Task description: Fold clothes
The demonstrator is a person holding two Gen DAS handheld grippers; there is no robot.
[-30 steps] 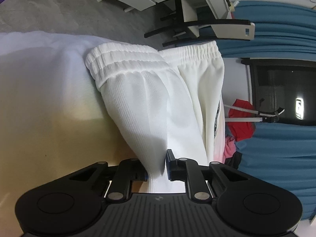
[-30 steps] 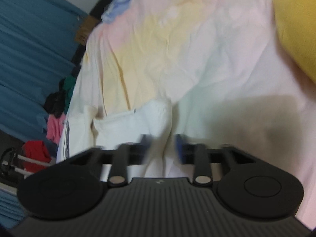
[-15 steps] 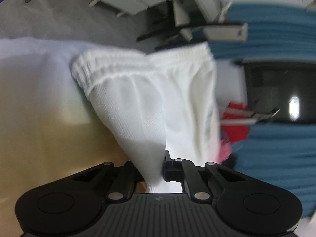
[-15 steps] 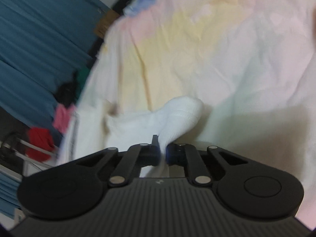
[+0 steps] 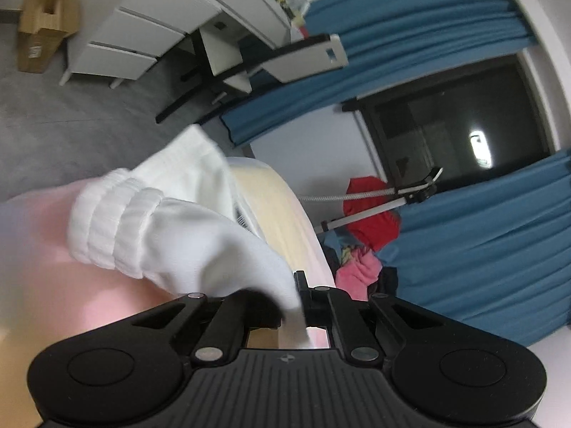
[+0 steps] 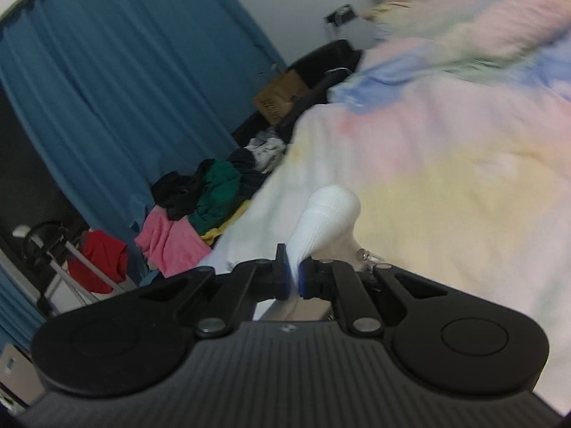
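Note:
White ribbed shorts with an elastic waistband (image 5: 171, 235) hang lifted over the pastel bedsheet (image 5: 43, 249). My left gripper (image 5: 291, 299) is shut on the white fabric near the waistband side. In the right wrist view my right gripper (image 6: 292, 278) is shut on another bunched corner of the white shorts (image 6: 328, 217), held above the pastel tie-dye sheet (image 6: 446, 185). Most of the garment between the two grips is hidden.
A pile of coloured clothes (image 6: 200, 207) lies beside the bed by blue curtains (image 6: 107, 107). A white drawer unit (image 5: 142, 35), a cardboard box (image 5: 43, 25), a drying rack with a red garment (image 5: 371, 214) and grey floor lie beyond the bed edge.
Both grippers have lifted and swung with the shorts in them. The shorts have left the sheet and bunched up; the views now tilt toward the room and curtains.

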